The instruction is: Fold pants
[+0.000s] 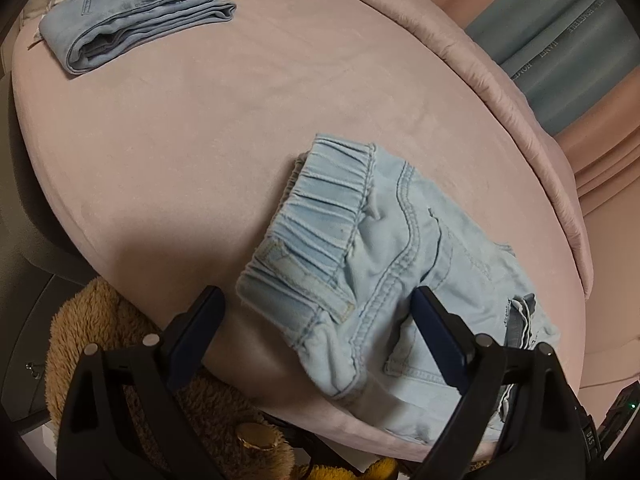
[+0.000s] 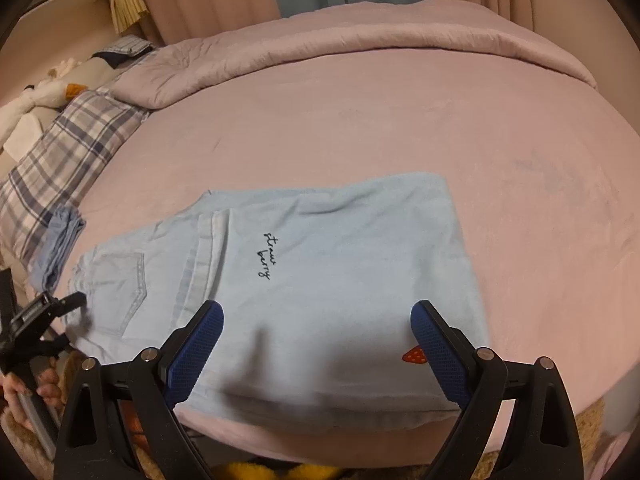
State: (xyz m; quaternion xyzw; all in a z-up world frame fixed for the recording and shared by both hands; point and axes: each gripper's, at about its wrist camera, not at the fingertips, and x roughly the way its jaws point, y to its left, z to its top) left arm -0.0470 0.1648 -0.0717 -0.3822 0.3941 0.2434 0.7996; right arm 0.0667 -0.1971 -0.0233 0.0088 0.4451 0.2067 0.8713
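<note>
Light blue denim pants [image 2: 320, 280] lie folded flat on the pink bed [image 2: 360, 120], with "strawberry" script and a red strawberry patch [image 2: 414, 356] facing up. In the left wrist view their elastic waistband end [image 1: 328, 216] lies near the bed's front edge. My left gripper [image 1: 316, 308] is open, its fingers [image 1: 436, 328] just above the waistband end. It also shows at the left of the right wrist view [image 2: 76, 320]. My right gripper [image 2: 316, 320] is open and empty above the near end of the pants.
A second folded pair of jeans [image 1: 132, 12] lies at the bed's far corner by a plaid pillow [image 2: 68, 152]. A rolled pink duvet [image 2: 360, 40] runs along the far side. A brown plush toy [image 1: 120, 340] sits below the bed's edge.
</note>
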